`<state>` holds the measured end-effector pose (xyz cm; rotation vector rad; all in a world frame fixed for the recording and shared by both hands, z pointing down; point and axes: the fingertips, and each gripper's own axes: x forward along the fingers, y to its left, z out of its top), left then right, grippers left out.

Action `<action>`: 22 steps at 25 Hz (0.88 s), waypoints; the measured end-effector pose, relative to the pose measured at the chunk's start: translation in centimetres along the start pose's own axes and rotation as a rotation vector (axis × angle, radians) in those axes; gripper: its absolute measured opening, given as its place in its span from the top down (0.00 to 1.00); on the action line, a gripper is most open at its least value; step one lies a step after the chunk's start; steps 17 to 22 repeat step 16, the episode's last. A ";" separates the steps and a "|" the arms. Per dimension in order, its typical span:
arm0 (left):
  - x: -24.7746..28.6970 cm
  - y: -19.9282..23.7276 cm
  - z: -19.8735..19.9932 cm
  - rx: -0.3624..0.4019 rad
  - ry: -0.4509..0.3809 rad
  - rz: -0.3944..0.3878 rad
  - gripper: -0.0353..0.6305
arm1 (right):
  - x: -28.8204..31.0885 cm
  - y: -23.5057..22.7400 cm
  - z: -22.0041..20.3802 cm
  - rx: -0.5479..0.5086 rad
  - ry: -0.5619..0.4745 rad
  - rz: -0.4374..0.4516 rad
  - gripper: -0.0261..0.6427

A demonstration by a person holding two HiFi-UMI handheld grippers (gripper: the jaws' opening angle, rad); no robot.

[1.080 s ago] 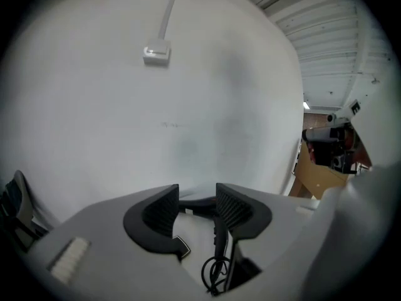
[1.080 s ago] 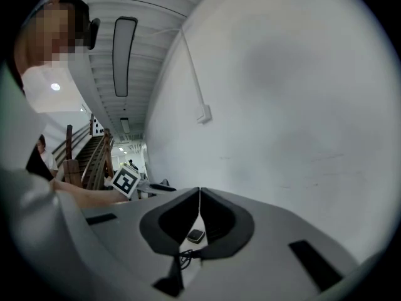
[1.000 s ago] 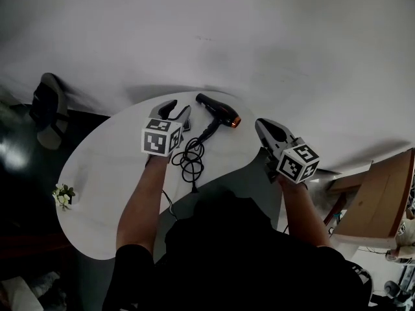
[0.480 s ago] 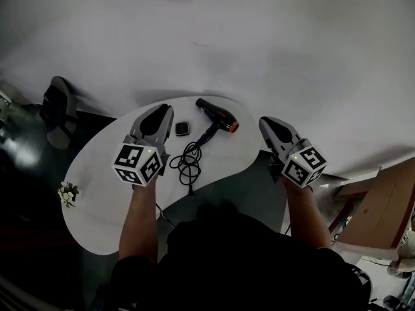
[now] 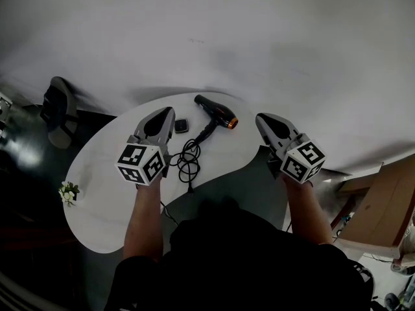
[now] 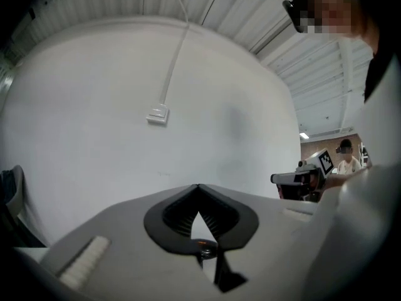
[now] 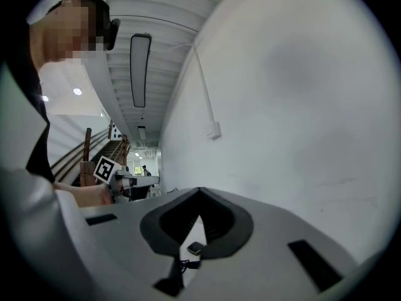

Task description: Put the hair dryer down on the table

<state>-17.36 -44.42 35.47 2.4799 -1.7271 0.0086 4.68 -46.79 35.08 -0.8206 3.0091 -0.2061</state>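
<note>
Finding: the black hair dryer with an orange nozzle ring (image 5: 217, 112) lies on its side on the white rounded table (image 5: 97, 167), near the far edge, free of both tools. Its black cord (image 5: 188, 161) trails toward the person in a loose coil, and a small black square object (image 5: 181, 126) sits just beside it. The left hand-held gripper (image 5: 166, 114) hovers above the table near the coil with its jaws together on nothing. The right hand-held gripper (image 5: 263, 120) is held off the table's right edge, jaws likewise together and empty. Assessment: placement appears complete. Recommendation: lift both tools straight up and away, keeping the left one clear of the cord loops so the dryer is not dragged.
</note>
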 end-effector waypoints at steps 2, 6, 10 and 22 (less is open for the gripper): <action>-0.1 0.0 -0.3 0.002 0.009 -0.001 0.93 | 0.1 0.0 0.4 -0.002 -0.007 0.001 0.94; -0.5 0.5 -0.4 0.024 0.031 0.030 0.93 | 0.1 0.6 1.1 -0.023 -0.010 0.011 0.94; -0.8 0.9 0.0 0.030 0.030 0.054 0.93 | 0.1 0.5 0.9 -0.020 -0.013 0.014 0.94; -0.9 1.1 0.0 0.034 0.035 0.074 0.93 | 0.2 0.7 1.0 -0.023 -0.014 0.027 0.94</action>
